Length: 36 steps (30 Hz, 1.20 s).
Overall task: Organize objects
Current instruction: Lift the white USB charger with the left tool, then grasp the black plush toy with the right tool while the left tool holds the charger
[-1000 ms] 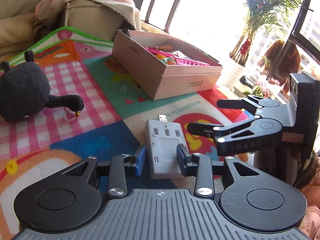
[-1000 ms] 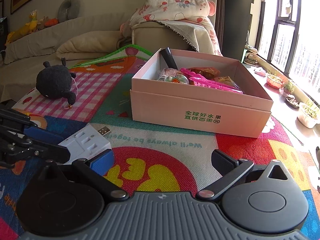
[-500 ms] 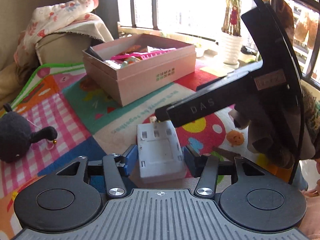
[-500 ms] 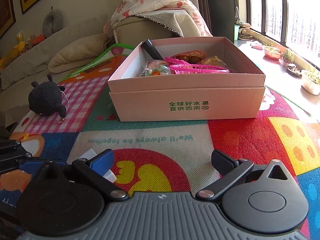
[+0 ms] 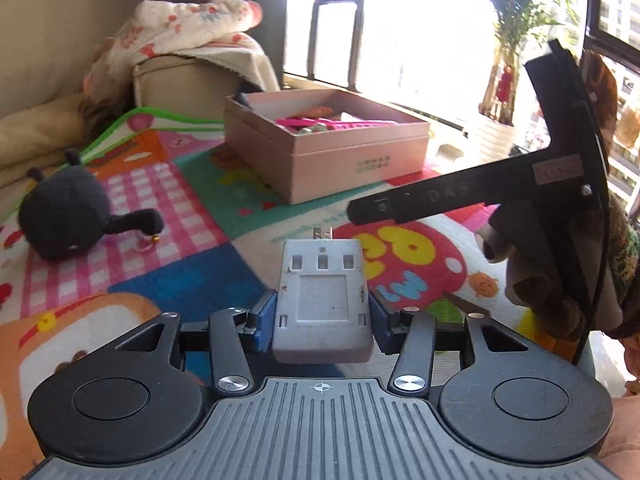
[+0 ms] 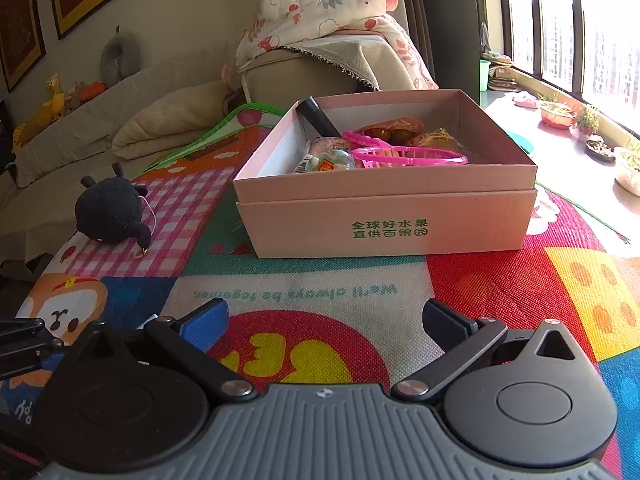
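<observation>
Matt grey plastic charger (image 5: 325, 300); pink cardboard box (image 6: 384, 216); woven mat (image 6: 500, 280); fuzzy black plush (image 6: 109, 210).

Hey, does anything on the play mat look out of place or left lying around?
Two things lie loose on the play mat outside the pink box: a black plush toy on the pink checked patch, and a grey USB charger block, which sits between the left gripper pads. Nothing looks spilled or broken.
</observation>
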Each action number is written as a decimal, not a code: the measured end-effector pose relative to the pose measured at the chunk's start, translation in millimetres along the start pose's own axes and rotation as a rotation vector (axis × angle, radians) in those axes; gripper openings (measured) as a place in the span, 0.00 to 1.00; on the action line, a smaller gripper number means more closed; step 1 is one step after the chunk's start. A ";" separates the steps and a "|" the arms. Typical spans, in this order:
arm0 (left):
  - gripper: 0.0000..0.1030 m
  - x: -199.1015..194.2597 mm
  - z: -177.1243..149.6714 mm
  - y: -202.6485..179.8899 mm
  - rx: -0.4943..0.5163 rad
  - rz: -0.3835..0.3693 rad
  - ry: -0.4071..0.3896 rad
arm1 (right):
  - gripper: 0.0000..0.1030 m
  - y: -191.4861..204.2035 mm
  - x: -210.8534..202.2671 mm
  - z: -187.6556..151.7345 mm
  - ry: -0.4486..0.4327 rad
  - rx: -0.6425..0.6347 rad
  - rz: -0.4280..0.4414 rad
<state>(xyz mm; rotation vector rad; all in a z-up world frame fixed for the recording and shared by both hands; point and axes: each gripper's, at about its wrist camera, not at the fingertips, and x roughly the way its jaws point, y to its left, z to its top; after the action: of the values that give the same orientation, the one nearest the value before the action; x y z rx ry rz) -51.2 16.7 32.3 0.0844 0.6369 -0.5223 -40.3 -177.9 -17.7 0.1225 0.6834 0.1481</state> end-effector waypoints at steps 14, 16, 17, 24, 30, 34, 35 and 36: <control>0.51 -38.3 -34.8 110.4 -0.375 0.249 -0.076 | 1.00 182.6 68.6 77.4 0.053 -0.318 0.177; 0.51 -39.1 -36.5 110.6 -0.387 0.240 -0.086 | 1.00 201.2 87.9 87.0 0.098 -0.321 0.187; 0.51 -38.8 -37.1 111.2 -0.391 0.236 -0.089 | 1.00 209.3 98.4 91.1 0.118 -0.322 0.183; 0.51 -41.7 -41.1 115.1 -0.427 0.213 -0.112 | 0.76 235.0 145.0 104.4 0.235 -0.305 0.176; 0.51 -43.7 -43.6 116.7 -0.448 0.201 -0.122 | 0.75 218.1 78.3 97.4 0.148 -0.416 0.189; 0.51 -45.2 -44.5 115.4 -0.459 0.200 -0.125 | 0.75 178.8 13.3 86.6 0.123 -0.408 0.198; 0.51 -44.9 -44.0 114.4 -0.454 0.204 -0.123 | 0.75 164.7 -6.7 81.1 0.107 -0.406 0.182; 0.51 -44.5 -43.4 113.1 -0.448 0.209 -0.119 | 0.75 151.5 -22.8 75.5 0.091 -0.403 0.164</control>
<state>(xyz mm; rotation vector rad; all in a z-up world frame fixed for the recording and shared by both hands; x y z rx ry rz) -49.7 144.5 14.2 -0.2982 0.6071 -0.1729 -24.3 -37.9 78.8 -0.2162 0.7217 0.4475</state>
